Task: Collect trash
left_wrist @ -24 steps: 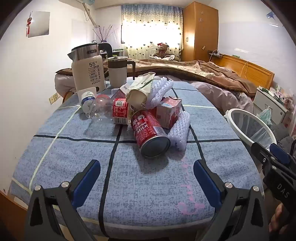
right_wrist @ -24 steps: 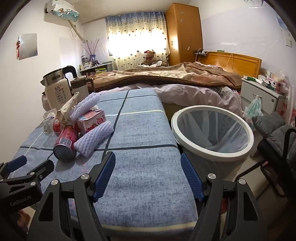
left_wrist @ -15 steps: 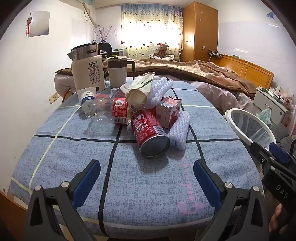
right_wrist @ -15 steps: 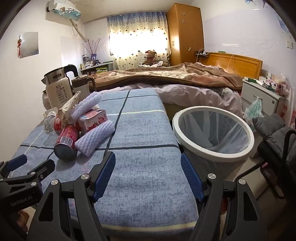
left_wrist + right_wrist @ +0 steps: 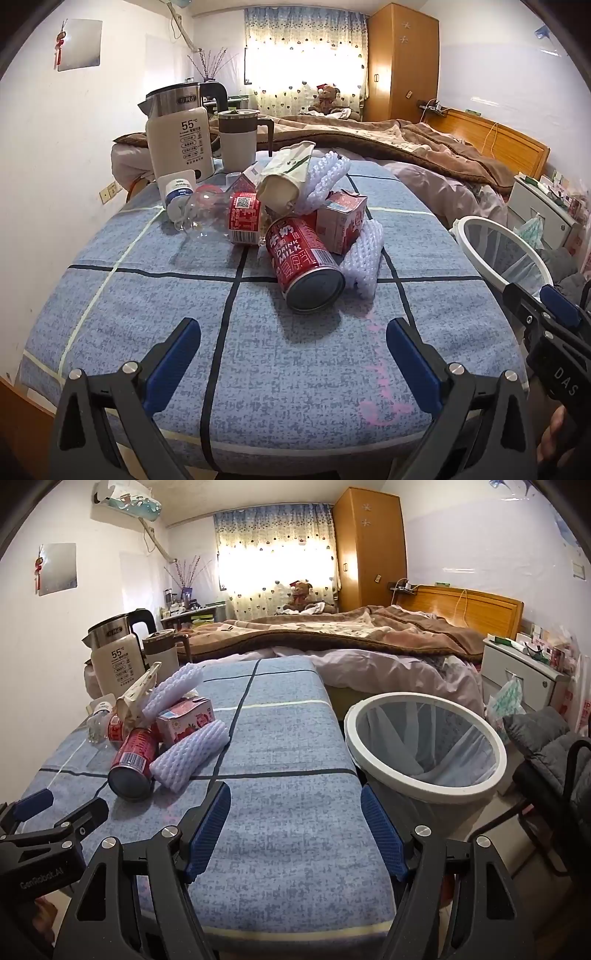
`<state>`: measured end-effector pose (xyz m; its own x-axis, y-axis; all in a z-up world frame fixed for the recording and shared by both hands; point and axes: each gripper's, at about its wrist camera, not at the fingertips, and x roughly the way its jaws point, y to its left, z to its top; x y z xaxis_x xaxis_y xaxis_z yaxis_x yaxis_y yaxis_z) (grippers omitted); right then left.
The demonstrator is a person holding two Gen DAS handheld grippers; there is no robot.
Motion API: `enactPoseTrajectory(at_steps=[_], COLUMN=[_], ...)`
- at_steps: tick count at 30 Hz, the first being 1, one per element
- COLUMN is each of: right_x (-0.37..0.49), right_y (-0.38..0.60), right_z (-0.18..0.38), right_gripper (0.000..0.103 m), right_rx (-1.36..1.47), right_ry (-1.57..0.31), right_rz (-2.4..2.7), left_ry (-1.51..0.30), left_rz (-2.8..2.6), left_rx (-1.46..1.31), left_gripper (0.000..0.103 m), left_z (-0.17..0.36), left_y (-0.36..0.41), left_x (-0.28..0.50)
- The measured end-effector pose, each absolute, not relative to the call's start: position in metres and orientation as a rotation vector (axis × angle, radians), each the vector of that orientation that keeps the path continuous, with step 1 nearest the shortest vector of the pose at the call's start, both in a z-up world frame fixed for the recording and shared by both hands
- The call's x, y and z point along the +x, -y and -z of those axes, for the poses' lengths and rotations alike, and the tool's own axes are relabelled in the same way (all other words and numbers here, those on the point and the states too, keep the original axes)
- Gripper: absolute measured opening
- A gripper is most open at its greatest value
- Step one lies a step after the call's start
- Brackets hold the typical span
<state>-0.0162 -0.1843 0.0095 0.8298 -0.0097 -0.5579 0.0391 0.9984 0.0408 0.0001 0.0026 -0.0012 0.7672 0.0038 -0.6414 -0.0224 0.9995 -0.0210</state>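
A heap of trash lies on the blue checked table cover: a red milk can on its side, a pink carton, white foam sleeves, a crushed plastic bottle and a paper cup. My left gripper hovers open just short of the can, nothing between its fingers. My right gripper stands open over the cover's near right part, empty. In the right wrist view the can and a foam sleeve lie to the left. A white-rimmed bin with a liner stands beside the table.
An electric kettle and a lidded mug stand behind the heap. A bed with a brown blanket lies beyond. A dark chair with a grey cushion is at the right, a white bedside cabinet further back.
Both grippers have crept slightly forward toward the heap; the can looks a little nearer. Nothing was grasped or moved on the cover.
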Motion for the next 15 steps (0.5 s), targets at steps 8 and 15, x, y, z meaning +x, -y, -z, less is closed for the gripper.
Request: enactPoseTrajectory(at_steps=[8, 15], right_x=[-0.0173, -0.0175], right_y=[0.1829, 0.1838], right_z=[-0.0104, -0.0102], right_gripper=[0.073, 0.073], right_rx=[0.05, 0.05], right_ry=[-0.59, -0.589], right_rz=[0.026, 0.023], left_ry=[-0.696, -0.697], left_rz=[-0.016, -0.015], left_rx=[-0.031, -0.032], left_gripper=[0.102, 0.102], left_z=[0.0021, 0.0024], left_y=[-0.0039, -0.0037], left_x=[-0.0007, -0.0008])
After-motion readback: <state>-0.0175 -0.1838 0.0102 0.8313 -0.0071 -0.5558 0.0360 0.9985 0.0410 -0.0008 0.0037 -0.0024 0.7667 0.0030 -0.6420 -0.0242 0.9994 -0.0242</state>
